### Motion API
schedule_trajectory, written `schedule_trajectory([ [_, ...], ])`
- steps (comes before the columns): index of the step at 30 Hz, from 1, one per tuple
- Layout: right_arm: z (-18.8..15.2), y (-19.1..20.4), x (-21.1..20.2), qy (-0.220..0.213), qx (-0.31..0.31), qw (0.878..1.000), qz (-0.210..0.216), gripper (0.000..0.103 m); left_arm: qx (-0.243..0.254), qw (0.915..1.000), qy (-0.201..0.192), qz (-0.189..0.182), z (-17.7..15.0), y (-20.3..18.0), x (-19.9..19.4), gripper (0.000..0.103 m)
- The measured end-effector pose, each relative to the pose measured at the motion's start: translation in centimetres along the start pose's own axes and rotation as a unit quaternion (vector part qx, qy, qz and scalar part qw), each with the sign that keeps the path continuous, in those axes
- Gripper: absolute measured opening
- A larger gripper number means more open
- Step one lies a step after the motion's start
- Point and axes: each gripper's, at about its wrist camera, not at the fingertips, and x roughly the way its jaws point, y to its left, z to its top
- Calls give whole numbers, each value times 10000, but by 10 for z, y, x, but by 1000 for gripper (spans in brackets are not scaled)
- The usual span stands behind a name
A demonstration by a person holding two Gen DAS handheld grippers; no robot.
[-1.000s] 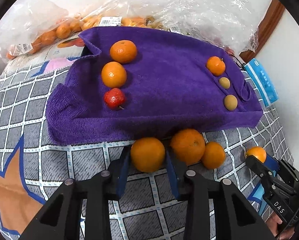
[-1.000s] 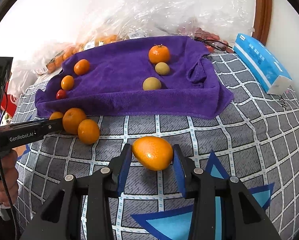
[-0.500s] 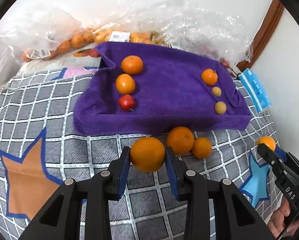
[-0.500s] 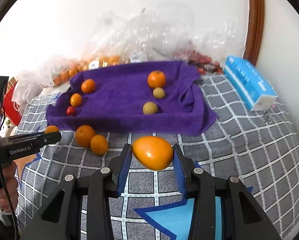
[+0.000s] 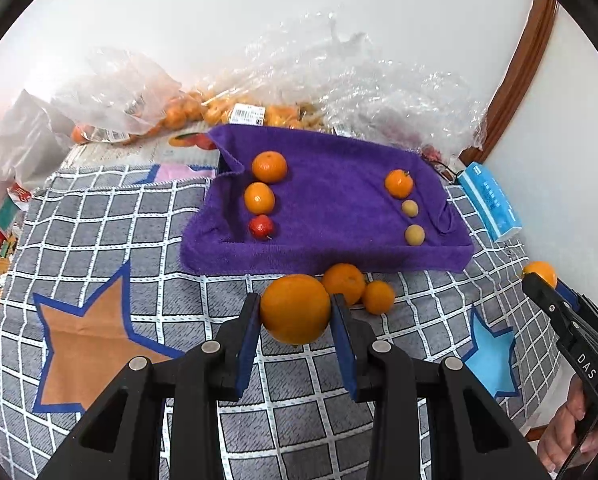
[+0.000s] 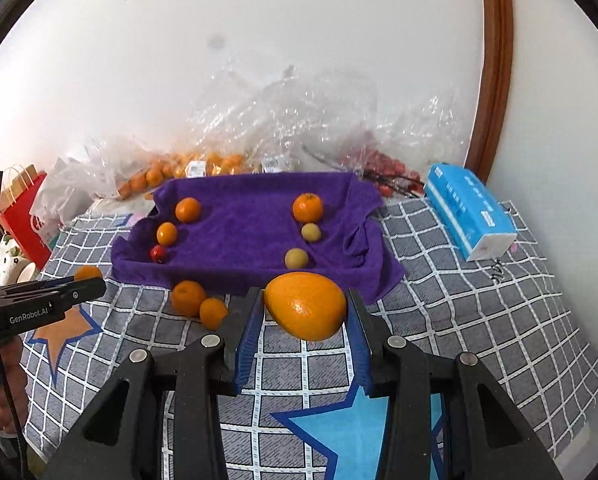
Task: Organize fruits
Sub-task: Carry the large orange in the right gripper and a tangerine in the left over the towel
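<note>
My left gripper (image 5: 295, 312) is shut on a round orange (image 5: 295, 307), held above the checked cloth. My right gripper (image 6: 305, 312) is shut on a larger oval orange (image 6: 306, 305), also raised. A purple towel (image 5: 331, 216) lies ahead; it also shows in the right wrist view (image 6: 243, 224). On its left side lie two oranges (image 5: 269, 166) and a small red fruit (image 5: 261, 227). On its right side lie one orange (image 5: 398, 183) and two small yellow fruits (image 5: 414, 235). Two loose oranges (image 5: 345, 279) lie on the cloth by the towel's near edge.
A grey checked cloth (image 5: 99, 240) with star patches covers the surface. Clear plastic bags of fruit (image 5: 259, 112) are piled behind the towel against the wall. A blue tissue pack (image 6: 469, 210) lies at the right. A red paper bag (image 6: 23, 208) stands at the left.
Both grippers have lifted and drawn back from the towel with their oranges held. The towel and loose oranges now look smaller and farther away.
</note>
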Motion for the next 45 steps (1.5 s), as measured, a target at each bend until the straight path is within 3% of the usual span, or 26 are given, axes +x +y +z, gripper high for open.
schedule_trajectory([
  [25, 18, 1, -32, -428, -13, 9991, -26, 41, 25, 9989, -466, 16, 12, -10, -50, 33],
  [45, 43, 10, -18, -454, -76, 9989, -96, 40, 91, 9986, -512, 6, 38, -8, -42, 33],
])
